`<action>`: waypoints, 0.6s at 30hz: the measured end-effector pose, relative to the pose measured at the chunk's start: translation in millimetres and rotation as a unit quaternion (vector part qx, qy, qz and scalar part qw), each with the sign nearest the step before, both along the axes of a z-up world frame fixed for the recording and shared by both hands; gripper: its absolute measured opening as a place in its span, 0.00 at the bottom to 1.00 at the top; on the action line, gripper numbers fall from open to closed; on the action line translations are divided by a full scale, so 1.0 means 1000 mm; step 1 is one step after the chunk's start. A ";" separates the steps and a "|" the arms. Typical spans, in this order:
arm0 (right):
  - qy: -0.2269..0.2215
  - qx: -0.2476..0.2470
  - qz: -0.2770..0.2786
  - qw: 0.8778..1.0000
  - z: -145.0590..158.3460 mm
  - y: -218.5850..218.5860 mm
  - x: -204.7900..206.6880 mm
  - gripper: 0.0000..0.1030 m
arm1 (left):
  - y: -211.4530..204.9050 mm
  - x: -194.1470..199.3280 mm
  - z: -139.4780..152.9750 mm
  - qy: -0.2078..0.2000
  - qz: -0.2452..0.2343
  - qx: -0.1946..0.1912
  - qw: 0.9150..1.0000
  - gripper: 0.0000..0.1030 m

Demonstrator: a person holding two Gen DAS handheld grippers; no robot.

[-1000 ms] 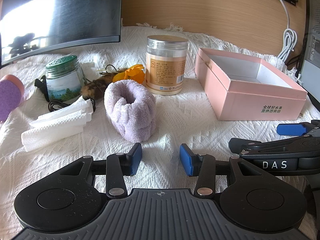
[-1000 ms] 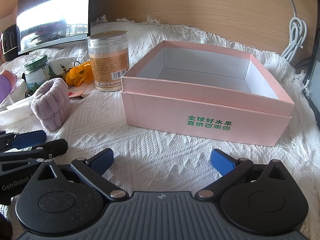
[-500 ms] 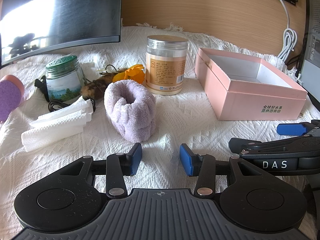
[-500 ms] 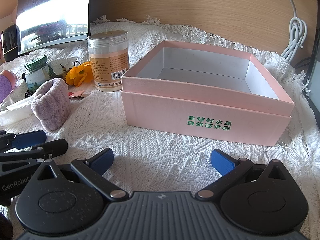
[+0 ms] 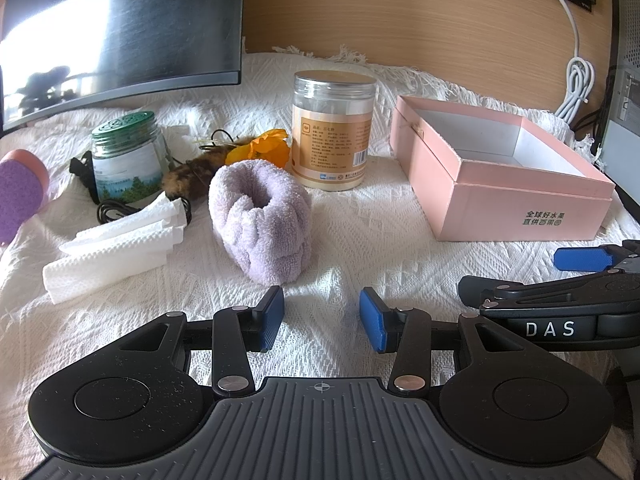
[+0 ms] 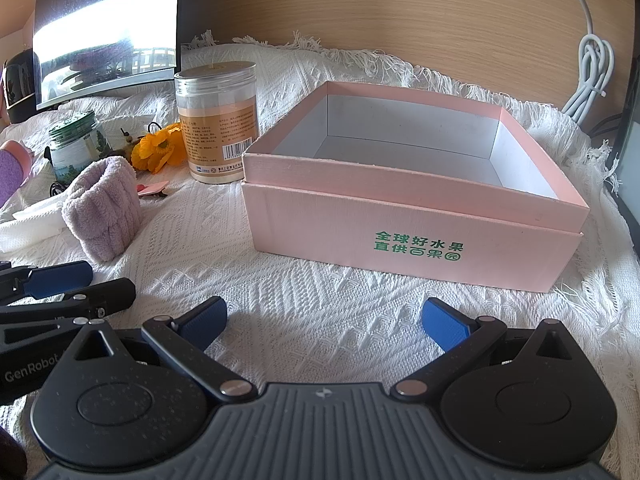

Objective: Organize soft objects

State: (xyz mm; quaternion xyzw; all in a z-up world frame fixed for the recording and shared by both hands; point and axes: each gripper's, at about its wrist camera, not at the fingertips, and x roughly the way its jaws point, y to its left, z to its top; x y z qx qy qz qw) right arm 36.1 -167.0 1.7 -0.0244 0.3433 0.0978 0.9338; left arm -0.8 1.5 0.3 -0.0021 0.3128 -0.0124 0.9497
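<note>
Your left gripper (image 5: pixel 321 319) sits low over the white cloth (image 5: pixel 360 216) with its blue pads apart and nothing between them. Your right gripper (image 6: pixel 324 322) is spread even wider and holds nothing too; it points at the pink box (image 6: pixel 412 236). So it looks like you are at the very start, getting ready for the first pick. Just ahead of your left gripper stands the fluffy purple wristband (image 5: pixel 262 216), with a small gap of cloth between it and the pads. It looks soft and squashy, so you can likely push forward, get the pads on both sides of it, and squeeze gently. To its left lie the folded white tissues (image 5: pixel 116 246), touching the cloth, flat and thin, likely harder to pinch. Behind the wristband are a furry brown thing (image 5: pixel 190 178) and an orange flower (image 5: pixel 264 150), close together. Farther back stand the green-lid jar (image 5: pixel 124 156) and the tall clear jar (image 5: pixel 332 128); these are hard, so leave them. The pink box is off to the right, open and with nothing inside that you can see, a good home for the soft things.
</note>
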 end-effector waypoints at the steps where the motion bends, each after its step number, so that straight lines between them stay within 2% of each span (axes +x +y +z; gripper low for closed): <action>1: 0.000 0.002 0.000 1.000 0.000 0.000 0.000 1.00 | 0.001 0.001 0.000 0.000 0.000 -0.002 1.000 0.45; 3: 0.008 -0.001 0.005 1.000 0.002 0.001 0.002 1.00 | 0.002 0.001 0.000 -0.001 -0.001 -0.007 1.000 0.45; 9: 0.068 -0.015 0.045 0.997 0.010 -0.003 0.017 1.00 | 0.015 -0.003 0.005 0.010 -0.019 -0.029 0.999 0.45; 12: 0.075 -0.018 0.048 0.996 0.011 -0.002 0.017 1.00 | 0.030 -0.009 0.016 0.014 -0.029 -0.038 0.999 0.45; 16: 0.074 -0.019 0.053 0.996 0.012 -0.001 0.018 0.99 | 0.064 -0.016 0.039 -0.005 -0.022 -0.035 0.999 0.45; 18: 0.073 -0.017 0.053 0.996 0.014 0.001 0.016 0.93 | 0.087 -0.017 0.053 -0.022 -0.023 -0.014 0.999 0.45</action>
